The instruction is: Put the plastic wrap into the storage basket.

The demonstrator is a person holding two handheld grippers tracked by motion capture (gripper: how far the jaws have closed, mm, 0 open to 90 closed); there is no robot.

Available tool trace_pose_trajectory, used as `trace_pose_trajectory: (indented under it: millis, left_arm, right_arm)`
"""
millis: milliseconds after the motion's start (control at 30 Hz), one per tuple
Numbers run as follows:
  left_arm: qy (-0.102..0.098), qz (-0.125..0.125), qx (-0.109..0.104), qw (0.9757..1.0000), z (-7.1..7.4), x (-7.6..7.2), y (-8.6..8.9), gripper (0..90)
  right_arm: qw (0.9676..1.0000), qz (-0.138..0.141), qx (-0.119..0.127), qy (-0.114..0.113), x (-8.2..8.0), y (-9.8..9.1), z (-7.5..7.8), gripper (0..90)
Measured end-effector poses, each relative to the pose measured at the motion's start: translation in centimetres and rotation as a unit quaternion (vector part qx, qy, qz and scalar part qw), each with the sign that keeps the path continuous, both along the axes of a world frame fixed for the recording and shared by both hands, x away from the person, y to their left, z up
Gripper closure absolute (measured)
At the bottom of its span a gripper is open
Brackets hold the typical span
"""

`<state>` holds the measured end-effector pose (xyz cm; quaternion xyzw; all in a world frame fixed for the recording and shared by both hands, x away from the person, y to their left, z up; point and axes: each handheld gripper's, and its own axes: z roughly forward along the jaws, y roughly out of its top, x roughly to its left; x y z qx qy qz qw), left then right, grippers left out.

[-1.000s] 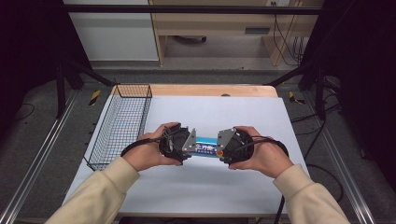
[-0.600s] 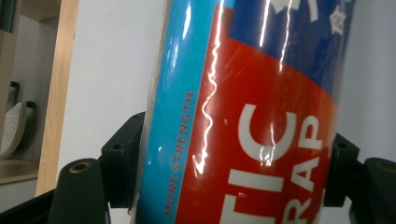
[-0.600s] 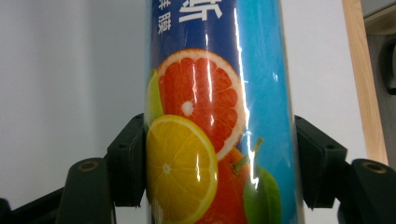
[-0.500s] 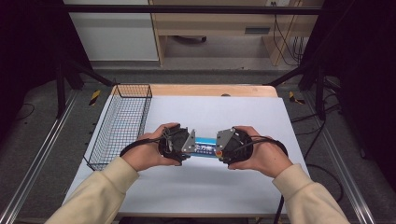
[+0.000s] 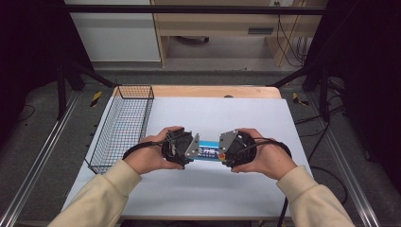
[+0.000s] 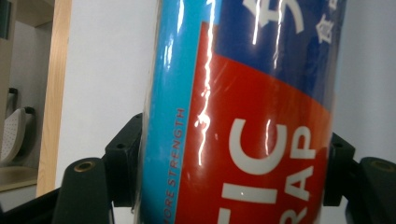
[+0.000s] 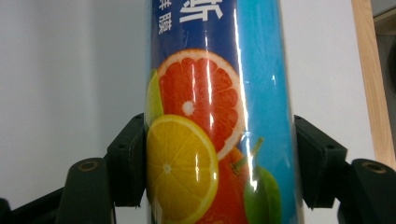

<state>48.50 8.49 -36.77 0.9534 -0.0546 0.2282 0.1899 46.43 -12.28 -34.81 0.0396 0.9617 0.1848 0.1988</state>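
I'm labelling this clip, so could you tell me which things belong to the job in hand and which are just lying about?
In use:
- wrap roll, clamped at both ends
- left gripper, jaws just closing on it
- right gripper

Lying about:
- wire basket, left of the hands
- white mat
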Motion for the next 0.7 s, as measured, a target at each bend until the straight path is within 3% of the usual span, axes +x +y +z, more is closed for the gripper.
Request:
trace_pose_trajectory:
  millis: [367, 467, 500, 567, 700]
  left_arm:
    - [-0.001, 0.015, -0.012, 0.9998, -0.1, -1.2, -0.2, 29.8]
    - [0.001, 0.019, -0.009, 0.9998, -0.4, -1.4, -0.3, 29.9]
    - [-0.003, 0.020, -0.001, 0.9998, -0.5, -1.4, -0.2, 29.9]
    - [0.000, 0.023, -0.007, 0.9997, -0.8, -1.4, 0.0, 29.9]
    - [0.002, 0.035, -0.012, 0.9993, -1.0, -1.3, 0.6, 29.9]
  right_arm:
    - [0.9999, 0.013, 0.002, 0.004, 0.1, -0.4, -0.3, 30.3]
    - [0.9999, 0.010, -0.003, -0.002, 0.1, -0.5, -0.5, 23.3]
    - [0.9998, 0.003, -0.013, -0.011, 0.2, -0.6, -0.8, 15.7]
    - [0.9998, 0.000, -0.017, -0.011, 0.1, -1.0, -1.0, 11.1]
    - [0.9993, -0.015, -0.024, -0.024, -0.1, -2.7, -1.2, 7.6]
